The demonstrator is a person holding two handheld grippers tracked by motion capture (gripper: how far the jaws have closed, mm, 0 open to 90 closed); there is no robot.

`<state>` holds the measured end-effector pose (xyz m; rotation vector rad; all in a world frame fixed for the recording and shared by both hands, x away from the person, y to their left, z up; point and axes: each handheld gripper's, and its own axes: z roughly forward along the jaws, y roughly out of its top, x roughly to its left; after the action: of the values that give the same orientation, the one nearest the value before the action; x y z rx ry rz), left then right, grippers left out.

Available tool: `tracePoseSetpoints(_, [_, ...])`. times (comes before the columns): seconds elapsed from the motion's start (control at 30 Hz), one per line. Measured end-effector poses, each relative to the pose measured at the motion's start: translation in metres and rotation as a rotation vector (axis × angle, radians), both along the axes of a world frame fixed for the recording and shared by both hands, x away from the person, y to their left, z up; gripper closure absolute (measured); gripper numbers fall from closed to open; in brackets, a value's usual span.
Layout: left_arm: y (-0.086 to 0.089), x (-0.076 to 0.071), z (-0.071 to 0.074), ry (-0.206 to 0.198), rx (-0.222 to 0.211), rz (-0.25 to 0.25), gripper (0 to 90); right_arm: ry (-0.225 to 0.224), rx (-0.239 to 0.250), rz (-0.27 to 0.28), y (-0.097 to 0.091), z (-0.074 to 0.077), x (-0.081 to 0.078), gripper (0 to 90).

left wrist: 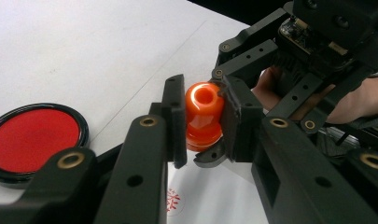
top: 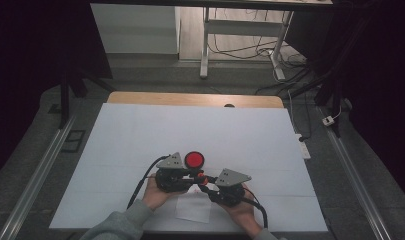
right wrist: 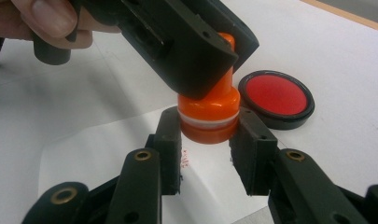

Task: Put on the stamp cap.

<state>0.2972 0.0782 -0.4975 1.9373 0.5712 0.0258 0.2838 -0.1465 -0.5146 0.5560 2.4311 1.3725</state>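
Observation:
An orange stamp (left wrist: 203,116) hangs just above a white paper slip (right wrist: 107,154) near the table's front edge. My left gripper (left wrist: 203,109) is shut on the stamp's upper handle, a pad pressing each side. My right gripper (right wrist: 207,135) is shut on the stamp's wider base (right wrist: 209,122), below a white band. In the high view the two grippers meet tip to tip at the stamp (top: 200,177), left gripper (top: 195,175) and right gripper (top: 205,184), each held in a hand. A round red ink pad (top: 194,160) with a black rim lies open just beyond them.
A white sheet (top: 140,135) covers the wooden table. The paper slip (top: 194,207) bears small red stamp marks (left wrist: 172,200). Beyond the far table edge (top: 190,97) are a desk frame and floor cables. Metal rails run down both sides.

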Motion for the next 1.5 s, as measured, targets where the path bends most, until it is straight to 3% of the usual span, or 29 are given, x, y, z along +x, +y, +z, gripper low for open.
tracePoseSetpoints(0.4, [-0.0008,-0.0003,-0.0007,-0.003,-0.001,0.003,72.3,-0.010,0.002,-0.005,0.0002,0.0005,-0.0006,64.0])
tracePoseSetpoints(0.87, [-0.0007,-0.0010,-0.0010,0.000,0.001,0.002,72.4,-0.029,-0.036,-0.011,0.0016,0.0038,-0.0033,64.4])
tracePoseSetpoints(1.5, [-0.0025,-0.0033,-0.0047,-0.015,-0.012,0.017,72.5,-0.013,-0.020,-0.014,-0.0001,0.0029,-0.0022,64.5])
